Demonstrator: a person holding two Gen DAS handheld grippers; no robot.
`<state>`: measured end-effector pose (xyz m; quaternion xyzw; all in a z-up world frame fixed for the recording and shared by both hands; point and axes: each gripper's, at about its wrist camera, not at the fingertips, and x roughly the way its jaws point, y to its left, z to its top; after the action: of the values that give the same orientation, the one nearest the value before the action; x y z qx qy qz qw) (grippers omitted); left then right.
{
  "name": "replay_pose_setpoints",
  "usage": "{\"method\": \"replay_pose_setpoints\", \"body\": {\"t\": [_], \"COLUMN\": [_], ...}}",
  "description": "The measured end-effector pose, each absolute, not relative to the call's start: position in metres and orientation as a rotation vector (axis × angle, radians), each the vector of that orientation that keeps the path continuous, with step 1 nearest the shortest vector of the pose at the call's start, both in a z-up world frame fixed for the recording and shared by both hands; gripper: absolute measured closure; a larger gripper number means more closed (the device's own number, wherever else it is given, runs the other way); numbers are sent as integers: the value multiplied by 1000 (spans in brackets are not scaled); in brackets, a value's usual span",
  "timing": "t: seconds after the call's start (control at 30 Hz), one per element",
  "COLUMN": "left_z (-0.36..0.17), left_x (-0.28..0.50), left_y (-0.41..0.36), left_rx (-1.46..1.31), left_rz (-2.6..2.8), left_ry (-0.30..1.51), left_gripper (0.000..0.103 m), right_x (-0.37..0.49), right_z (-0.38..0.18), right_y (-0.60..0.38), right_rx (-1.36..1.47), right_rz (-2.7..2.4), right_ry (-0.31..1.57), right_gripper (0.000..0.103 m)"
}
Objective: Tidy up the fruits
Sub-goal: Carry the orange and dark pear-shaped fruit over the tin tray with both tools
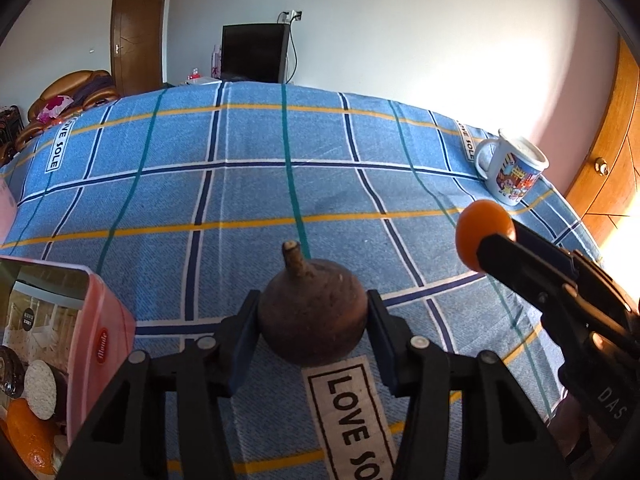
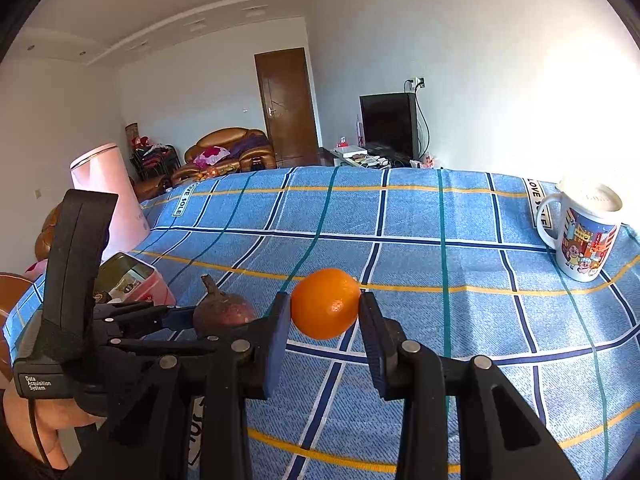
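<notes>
My left gripper [image 1: 312, 320] is shut on a dark brown round fruit with a stem [image 1: 312, 316] and holds it above the blue checked cloth [image 1: 248, 184]. My right gripper [image 2: 325, 308] is shut on an orange [image 2: 326, 304], also held above the cloth. In the left wrist view the orange [image 1: 480, 232] and the right gripper show at the right. In the right wrist view the brown fruit [image 2: 222, 312] and the left gripper [image 2: 188, 320] show at the left. A pink tin box [image 1: 100, 336] at the left edge holds another orange [image 1: 28, 436] and biscuits.
A white cartoon mug [image 1: 514, 170] stands at the cloth's far right, also in the right wrist view [image 2: 584, 236]. The pink tin [image 2: 132, 280] lies left of the grippers. A pink cylinder [image 2: 108, 200] stands at the far left. A wooden cabinet [image 1: 612, 152] borders the right side.
</notes>
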<state>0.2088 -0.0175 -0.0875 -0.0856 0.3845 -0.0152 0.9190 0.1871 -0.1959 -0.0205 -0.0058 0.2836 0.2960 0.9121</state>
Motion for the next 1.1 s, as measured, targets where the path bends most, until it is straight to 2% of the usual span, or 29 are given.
{"method": "replay_pose_setpoints", "body": {"t": [1.1], "left_z": [-56], "left_x": [157], "left_y": [-20], "left_rx": [-95], "left_rz": [50], "left_ry": [515], "left_gripper": [50], "right_x": [152], "right_z": [-6], "right_y": [-201], "right_rx": [-31], "right_rz": [610], "right_ry": [417], "right_gripper": [66]}}
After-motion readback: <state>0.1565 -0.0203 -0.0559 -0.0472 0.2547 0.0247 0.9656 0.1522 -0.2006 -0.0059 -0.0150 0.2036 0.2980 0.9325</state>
